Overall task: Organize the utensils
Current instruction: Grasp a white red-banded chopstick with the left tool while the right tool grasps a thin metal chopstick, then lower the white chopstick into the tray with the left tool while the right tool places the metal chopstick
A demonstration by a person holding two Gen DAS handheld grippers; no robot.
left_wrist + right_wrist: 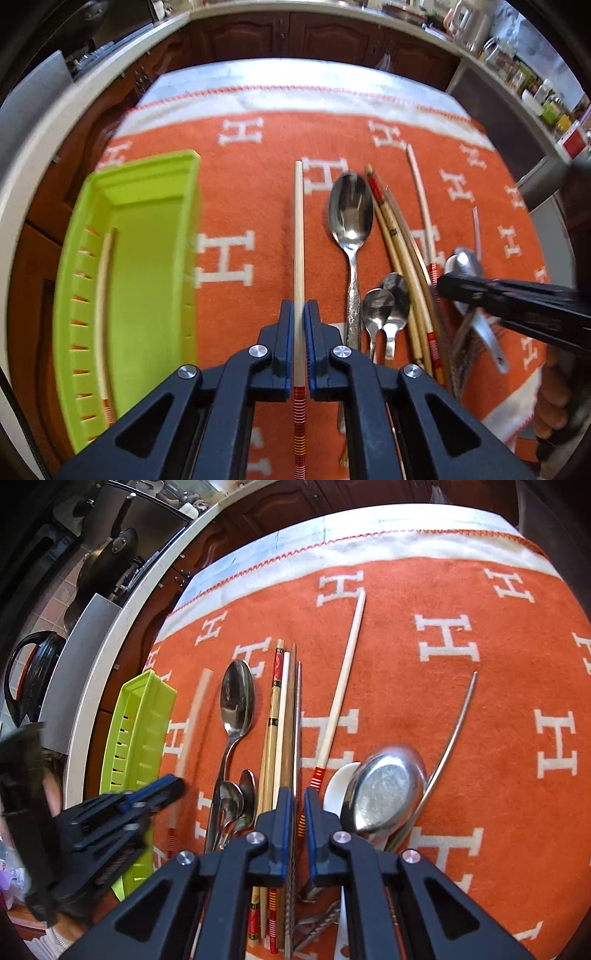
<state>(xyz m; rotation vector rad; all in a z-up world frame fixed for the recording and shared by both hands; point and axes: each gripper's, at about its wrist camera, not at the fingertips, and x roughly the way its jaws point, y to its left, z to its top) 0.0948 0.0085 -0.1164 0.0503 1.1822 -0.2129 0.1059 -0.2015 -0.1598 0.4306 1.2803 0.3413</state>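
Left gripper [299,306] pinching white chopstick [299,236], mid-transfer. Green tray [147,221] at 9 o'clock, one chopstick inside. Next: swing left, release. Right gripper [300,794] slightly parted, empty, over utensil pile [280,738].

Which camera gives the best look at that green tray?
The left wrist view: the green tray shows its open inside, with one chopstick lying there. The right wrist view shows only its slotted side, partly behind the left gripper.

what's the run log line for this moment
left gripper: shut on white chopstick | right gripper: open over utensil pile | green tray: holds one chopstick
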